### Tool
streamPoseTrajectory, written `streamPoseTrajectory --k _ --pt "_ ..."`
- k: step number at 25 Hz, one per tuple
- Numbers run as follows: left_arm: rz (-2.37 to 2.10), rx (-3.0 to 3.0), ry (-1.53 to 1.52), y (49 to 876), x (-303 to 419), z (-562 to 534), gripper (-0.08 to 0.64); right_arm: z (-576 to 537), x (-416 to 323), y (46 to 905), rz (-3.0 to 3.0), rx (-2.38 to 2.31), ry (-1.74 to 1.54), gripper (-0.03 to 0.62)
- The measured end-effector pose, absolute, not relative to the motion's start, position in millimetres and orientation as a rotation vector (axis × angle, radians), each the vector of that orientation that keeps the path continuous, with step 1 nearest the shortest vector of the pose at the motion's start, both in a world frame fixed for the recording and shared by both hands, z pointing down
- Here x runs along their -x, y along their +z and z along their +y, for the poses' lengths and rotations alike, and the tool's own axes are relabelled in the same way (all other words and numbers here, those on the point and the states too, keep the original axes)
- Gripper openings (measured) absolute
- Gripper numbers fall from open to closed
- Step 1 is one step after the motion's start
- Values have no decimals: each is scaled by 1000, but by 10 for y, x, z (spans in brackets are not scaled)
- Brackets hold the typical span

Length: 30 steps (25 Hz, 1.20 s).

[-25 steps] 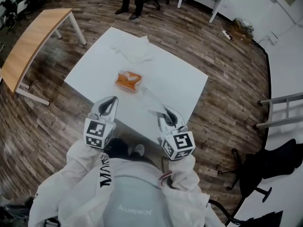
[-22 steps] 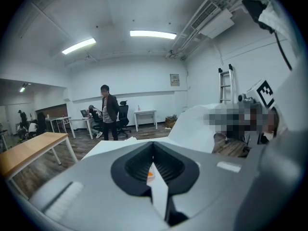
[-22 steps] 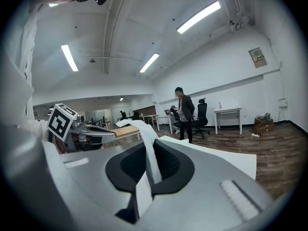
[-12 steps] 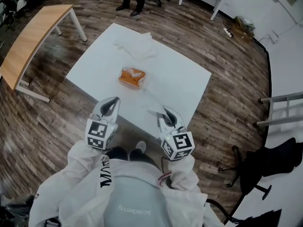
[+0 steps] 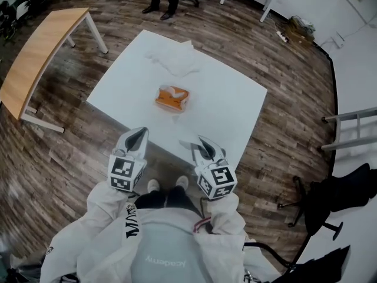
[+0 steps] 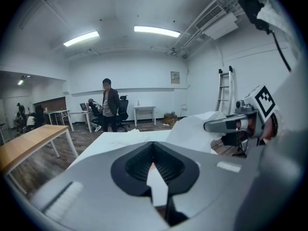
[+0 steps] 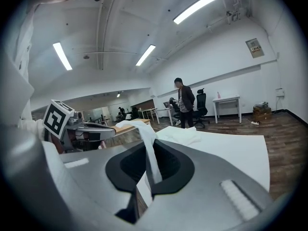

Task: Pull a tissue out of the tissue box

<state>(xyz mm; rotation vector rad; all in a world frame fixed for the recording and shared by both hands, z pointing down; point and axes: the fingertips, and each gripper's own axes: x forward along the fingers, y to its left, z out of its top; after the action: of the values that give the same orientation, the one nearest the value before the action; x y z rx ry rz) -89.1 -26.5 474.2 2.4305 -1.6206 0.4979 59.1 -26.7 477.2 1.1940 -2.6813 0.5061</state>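
White worktop (image 5: 227,108) mid-frame, bearing an orange tissue box (image 5: 172,97) at centre, loose tissues (image 5: 174,58) near upper edge.

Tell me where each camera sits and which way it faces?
Head view: on the person's head, looking steeply down at the white table and tissue box; sleeves, shoes, left gripper and right gripper show.
Left gripper view: on that gripper, looking along its shut jaws across the table; the right gripper shows at right, holding a tissue.
Right gripper view: on that gripper, looking along jaws shut on the tissue; the left gripper shows at left.
Shared: both gripper views show the table and a standing person beyond.
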Motion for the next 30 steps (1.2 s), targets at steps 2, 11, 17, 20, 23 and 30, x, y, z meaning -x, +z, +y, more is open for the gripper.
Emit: streamPoseTrajectory --k 2,11,17,20,23,30 --pt "-1617 -2424 490 4764 958 -238 0 -245 -544 4810 -2669 -1203 522 5" --pt "-1633 -2399 436 4778 1280 -146 0 -189 -391 4904 -2618 -1226 547 5" --pt "-1633 -2393 412 4764 1371 -155 0 -213 -266 4876 -2612 -1211 531 5" --pt "-1631 -2393 402 4764 1418 -164 0 -220 -226 4858 -2608 -1213 522 6" --pt "-1632 -2394 392 4760 1467 -157 0 -215 -204 4843 -2601 -1220 510 6" --pt "-1641 -2391 362 4740 1610 -84 0 -153 -127 4772 -2595 -1234 479 5"
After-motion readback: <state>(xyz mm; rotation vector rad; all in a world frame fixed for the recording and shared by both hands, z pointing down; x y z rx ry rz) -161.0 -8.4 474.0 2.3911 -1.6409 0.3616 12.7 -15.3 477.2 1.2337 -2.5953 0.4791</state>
